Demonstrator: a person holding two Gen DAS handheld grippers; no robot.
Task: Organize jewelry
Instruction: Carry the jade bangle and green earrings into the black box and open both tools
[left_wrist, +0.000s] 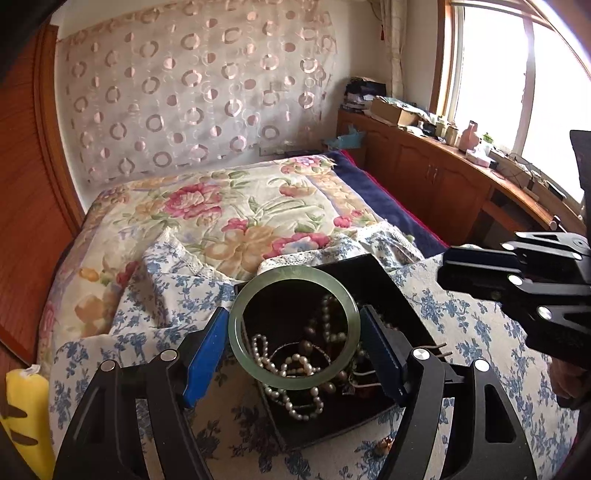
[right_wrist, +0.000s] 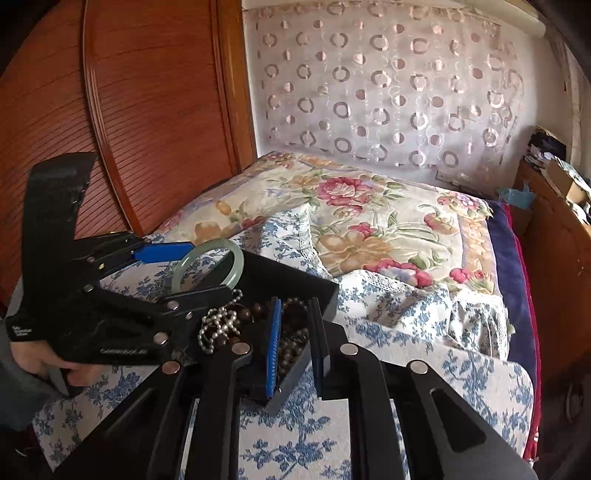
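My left gripper is shut on a pale green jade bangle, its blue pads pressing the ring's two sides. It holds the bangle upright over a black jewellery box. White pearl strands and brown beads lie tangled in the box. In the right wrist view the same bangle sits in the left gripper above the box's far-left end. My right gripper stands over the box's near corner, jaws a narrow gap apart, with brown beads showing between them and not pinched. From the left it appears at the right.
The box rests on a blue-flowered cloth spread over a bed with a floral quilt. A wooden wardrobe stands left, a cluttered wooden cabinet right under the window. A small brownish trinket lies before the box, beside a yellow object. A hand grips the left handle.
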